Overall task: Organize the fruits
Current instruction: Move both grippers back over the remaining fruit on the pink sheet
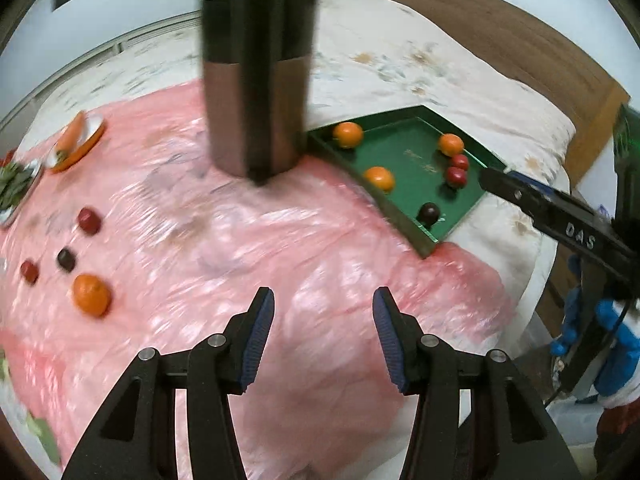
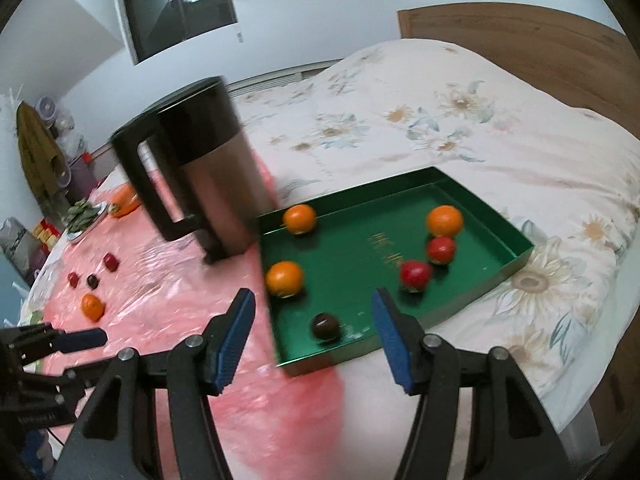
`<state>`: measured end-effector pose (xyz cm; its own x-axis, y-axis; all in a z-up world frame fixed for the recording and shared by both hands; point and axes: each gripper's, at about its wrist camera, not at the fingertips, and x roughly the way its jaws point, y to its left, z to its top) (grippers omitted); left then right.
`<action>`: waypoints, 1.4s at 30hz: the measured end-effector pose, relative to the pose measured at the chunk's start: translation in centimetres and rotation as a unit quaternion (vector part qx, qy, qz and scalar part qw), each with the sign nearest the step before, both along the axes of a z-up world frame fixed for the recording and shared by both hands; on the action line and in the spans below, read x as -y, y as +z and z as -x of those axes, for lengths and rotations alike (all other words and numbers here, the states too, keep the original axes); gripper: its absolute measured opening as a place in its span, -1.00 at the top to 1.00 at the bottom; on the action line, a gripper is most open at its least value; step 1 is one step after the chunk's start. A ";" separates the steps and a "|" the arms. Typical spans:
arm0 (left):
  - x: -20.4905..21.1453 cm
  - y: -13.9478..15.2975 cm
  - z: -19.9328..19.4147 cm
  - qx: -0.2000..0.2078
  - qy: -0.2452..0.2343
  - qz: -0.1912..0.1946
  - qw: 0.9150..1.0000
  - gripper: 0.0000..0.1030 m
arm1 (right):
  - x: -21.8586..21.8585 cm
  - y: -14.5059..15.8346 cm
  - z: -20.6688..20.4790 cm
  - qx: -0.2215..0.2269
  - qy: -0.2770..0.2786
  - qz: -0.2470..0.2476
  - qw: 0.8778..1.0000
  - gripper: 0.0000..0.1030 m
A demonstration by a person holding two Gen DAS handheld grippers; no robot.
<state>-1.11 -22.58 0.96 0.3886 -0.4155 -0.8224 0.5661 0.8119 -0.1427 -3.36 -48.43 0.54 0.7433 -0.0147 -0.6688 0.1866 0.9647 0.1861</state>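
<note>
Six fruits lie inside the green tray [image 2: 516, 236], which rests on a bed with a floral quilt [image 2: 500, 140]: three oranges, two red fruits and one dark fruit. One orange [image 2: 299, 219] sits in the tray's far corner beside the kettle, a second orange [image 2: 284, 279] lies against the tray's left wall, and a third orange [image 2: 444, 221] lies toward the tray's right side, touching a red fruit [image 2: 440, 249]. Another red fruit [image 2: 416, 275] lies just beside that one, and the dark fruit [image 2: 325, 326] sits near the tray's near wall.

To the left of the tray, a tall metal kettle [image 2: 200, 168] with a black handle stands on a pink plastic sheet [image 1: 280, 280], just beside the tray's corner. Well left of the tray, four more fruits lie loose on the sheet: an orange [image 1: 91, 294], a dark fruit [image 1: 66, 259] and two red fruits [image 1: 89, 221] [image 1: 29, 271].

Both tongs are spread and pinch nothing. The left tongs [image 1: 323, 336] hover over the pink sheet, left of the tray; the right tongs [image 2: 314, 336] hover over the tray's near wall.
</note>
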 end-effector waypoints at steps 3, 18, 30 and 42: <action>-2.0 0.2 0.4 0.000 0.017 0.002 1.000 0.09 | -2.1 0.3 0.5 0.000 0.014 -0.002 1.000 -0.89; -14.6 -1.1 2.4 0.009 0.112 -0.001 0.994 0.08 | -12.5 1.1 0.3 0.002 0.088 -0.003 0.996 -0.89; -22.8 -2.5 2.9 0.015 0.177 0.009 0.984 0.08 | -19.7 0.0 -0.7 -0.015 0.145 0.012 0.989 -0.89; -28.8 -3.9 2.0 0.014 0.239 0.001 0.971 0.08 | -25.6 -2.1 -2.4 -0.033 0.187 0.005 0.982 -0.89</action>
